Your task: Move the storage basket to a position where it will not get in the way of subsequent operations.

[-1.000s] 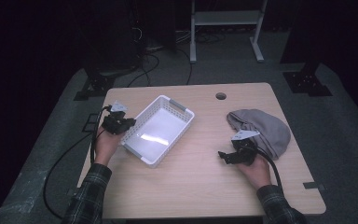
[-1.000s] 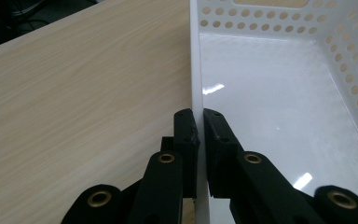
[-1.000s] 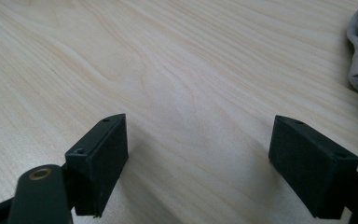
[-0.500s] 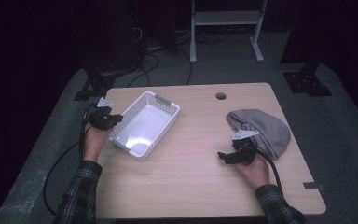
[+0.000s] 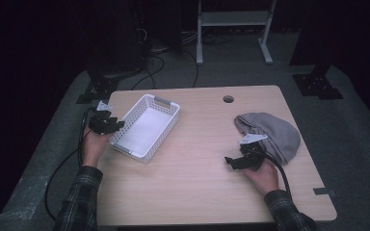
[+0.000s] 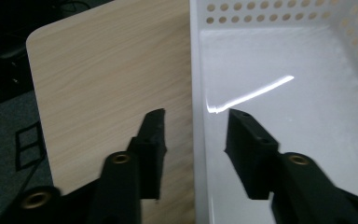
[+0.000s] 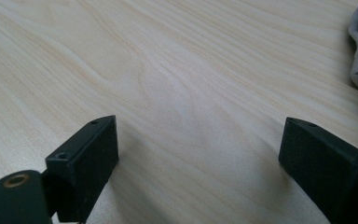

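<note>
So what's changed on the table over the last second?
The basket has slid toward the table's left edge, and the left tool moved with it. In the left gripper view its jaws straddle the basket's wall with a gap, so whether they grip it can't be told. The right tool, open, and the grey cloth stayed put.

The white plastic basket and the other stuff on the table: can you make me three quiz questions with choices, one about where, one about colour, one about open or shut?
1. Where is the white plastic basket?
A. by the left gripper
B. on the floor
C. under the cloth

2. What colour is the crumpled cloth?
A. red
B. grey
C. yellow

3. How are the right gripper's jaws?
A. shut
B. holding the cloth
C. open

Answers: 1 A, the left gripper's jaws straddle its wall. 2 B, it looks grey in the high view. 3 C, bare wooden table shows between them.
</note>
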